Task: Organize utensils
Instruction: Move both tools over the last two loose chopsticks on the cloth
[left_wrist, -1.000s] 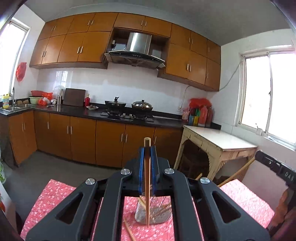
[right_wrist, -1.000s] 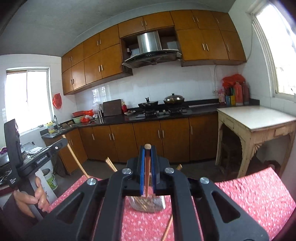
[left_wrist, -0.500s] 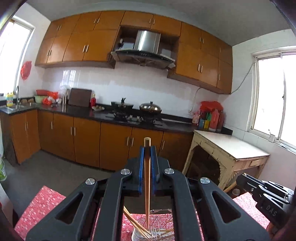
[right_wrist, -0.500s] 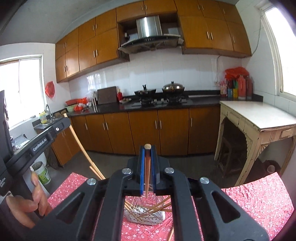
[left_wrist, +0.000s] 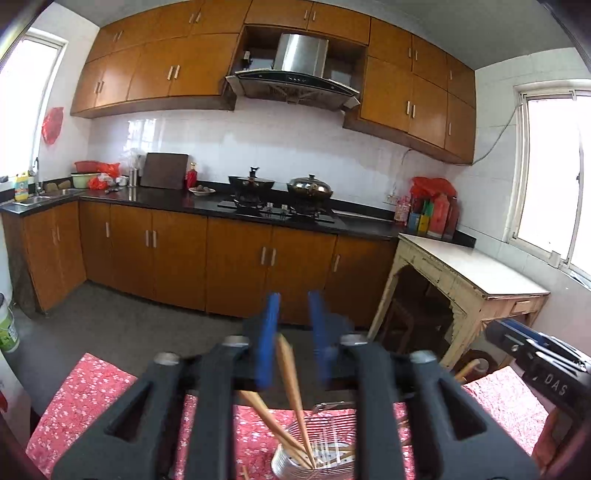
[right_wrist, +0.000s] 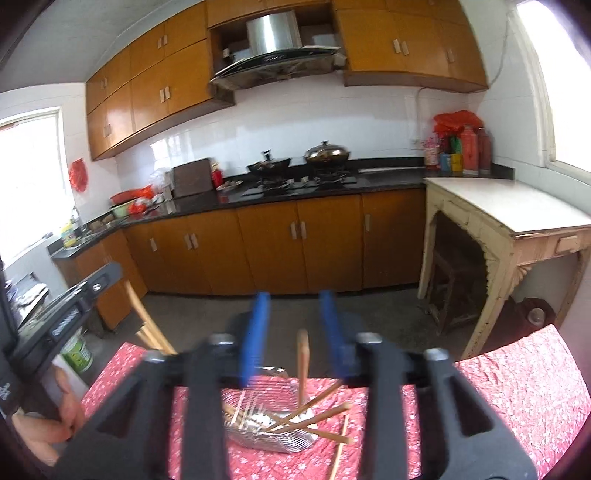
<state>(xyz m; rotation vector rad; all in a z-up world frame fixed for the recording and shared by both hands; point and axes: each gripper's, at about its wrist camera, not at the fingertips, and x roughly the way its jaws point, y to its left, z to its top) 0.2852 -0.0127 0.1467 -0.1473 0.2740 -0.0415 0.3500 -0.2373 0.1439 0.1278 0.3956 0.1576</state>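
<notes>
A wire utensil basket (left_wrist: 325, 448) stands on the red floral tablecloth (left_wrist: 92, 391) and holds several wooden chopsticks. My left gripper (left_wrist: 294, 325) is open above it; a chopstick (left_wrist: 290, 373) stands loose between its blue pads, its tip in the basket. My right gripper (right_wrist: 295, 325) is open above the same basket (right_wrist: 266, 421). A chopstick (right_wrist: 302, 365) stands free between its pads, lower end in the basket. One chopstick (right_wrist: 339, 450) lies on the cloth beside the basket.
The right gripper's body (left_wrist: 546, 369) shows at the right of the left wrist view. The left gripper's body (right_wrist: 66, 314) and the hand holding it show at the left of the right wrist view. A cream side table (right_wrist: 517, 229) stands at the right. Kitchen cabinets lie behind.
Both grippers have opened and let go of their chopsticks, which now drop into the basket. Both views have tilted down towards the basket.
</notes>
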